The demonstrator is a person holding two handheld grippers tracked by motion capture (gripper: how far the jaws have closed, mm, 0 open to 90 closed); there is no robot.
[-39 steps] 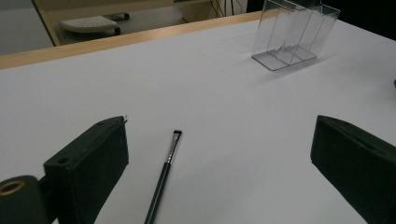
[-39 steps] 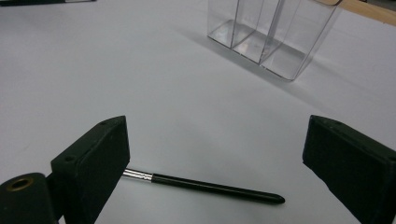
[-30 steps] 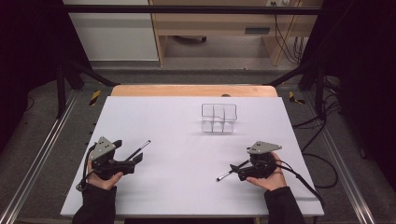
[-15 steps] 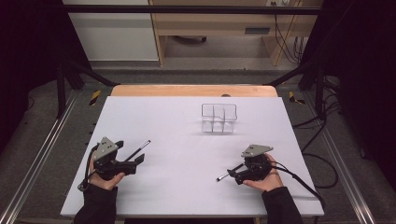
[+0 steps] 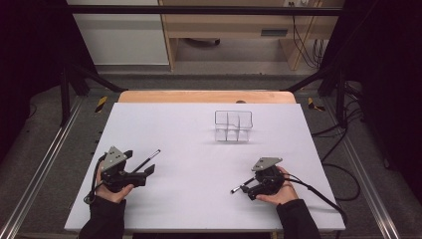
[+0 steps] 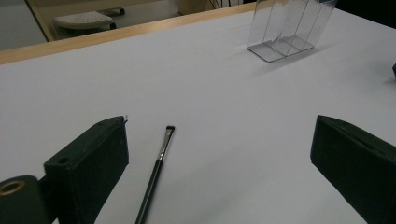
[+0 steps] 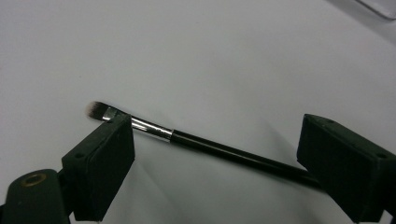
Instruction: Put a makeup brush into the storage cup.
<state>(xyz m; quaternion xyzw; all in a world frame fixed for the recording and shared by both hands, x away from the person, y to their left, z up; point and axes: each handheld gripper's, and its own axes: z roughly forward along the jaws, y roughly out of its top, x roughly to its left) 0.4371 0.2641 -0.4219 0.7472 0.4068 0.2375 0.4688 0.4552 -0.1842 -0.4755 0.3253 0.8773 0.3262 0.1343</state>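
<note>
Two slim black make-up brushes lie flat on the white table (image 5: 199,149). One brush (image 5: 147,161) (image 6: 156,172) points its small tip away from me, and my left gripper (image 5: 139,163) (image 6: 219,126) stands open around it, with the handle close to the left jaw. The other brush (image 5: 241,187) (image 7: 210,149), with a silver ferrule and pale bristles, lies crosswise between the open jaws of my right gripper (image 5: 249,185) (image 7: 217,123). Neither brush is clamped. A clear plastic divided holder (image 5: 233,125) (image 6: 289,28) stands upright at the back middle.
The table's far wooden edge (image 5: 206,96) runs behind the holder. Metal rails (image 5: 45,164) flank the table, and cables (image 5: 343,179) lie on the floor at the right. Bare white surface lies between the two grippers.
The right gripper has shifted slightly left and nearer the front edge, over its brush. The left gripper has dropped a little towards me. Both brushes lie where they were.
</note>
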